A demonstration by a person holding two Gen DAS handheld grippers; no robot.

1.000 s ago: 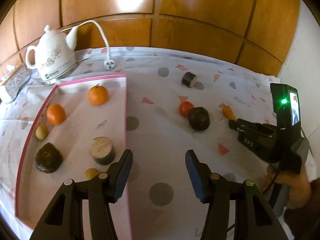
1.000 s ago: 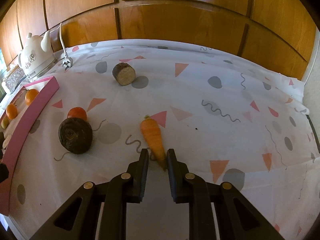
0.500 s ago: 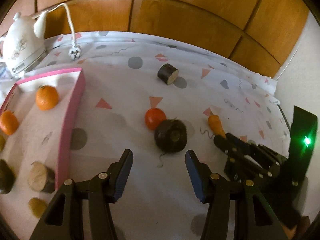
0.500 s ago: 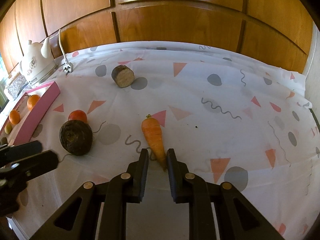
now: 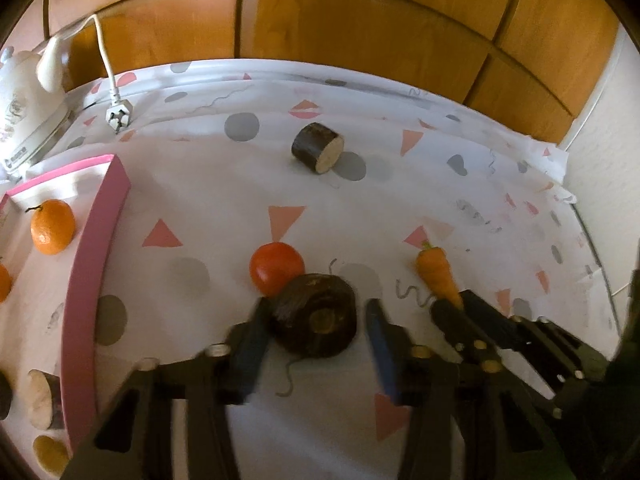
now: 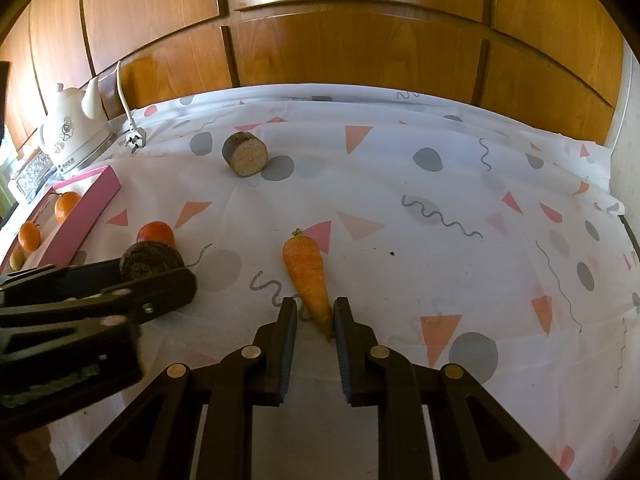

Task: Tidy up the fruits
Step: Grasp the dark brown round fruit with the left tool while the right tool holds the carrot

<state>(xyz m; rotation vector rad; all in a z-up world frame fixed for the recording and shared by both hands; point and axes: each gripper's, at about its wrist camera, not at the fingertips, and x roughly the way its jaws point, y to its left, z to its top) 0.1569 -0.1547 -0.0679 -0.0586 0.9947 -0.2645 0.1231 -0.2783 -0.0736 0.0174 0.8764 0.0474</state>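
My left gripper [image 5: 316, 312] is open with its fingers on either side of a dark round root [image 5: 316, 326] on the patterned cloth; it is not closed on it. A red tomato [image 5: 276, 268] lies just behind the root. My right gripper [image 6: 315, 308] stands around the thin tip of an orange carrot [image 6: 306, 272], jaws narrow and close to it; contact is unclear. A cut dark cylinder [image 5: 318, 148] lies farther back. The pink-rimmed tray [image 5: 92, 264] at left holds oranges [image 5: 52, 226] and other pieces.
A white kettle [image 6: 74, 136] with its cord and plug [image 6: 134, 140] stands at the back left. A wooden panel wall [image 6: 340, 40] runs behind the table. The cloth's right edge [image 6: 616, 216] meets a pale wall.
My left gripper has swung right from over the tray and moved forward until its fingers flank the dark root. My right gripper and the carrot have stayed nearly still.
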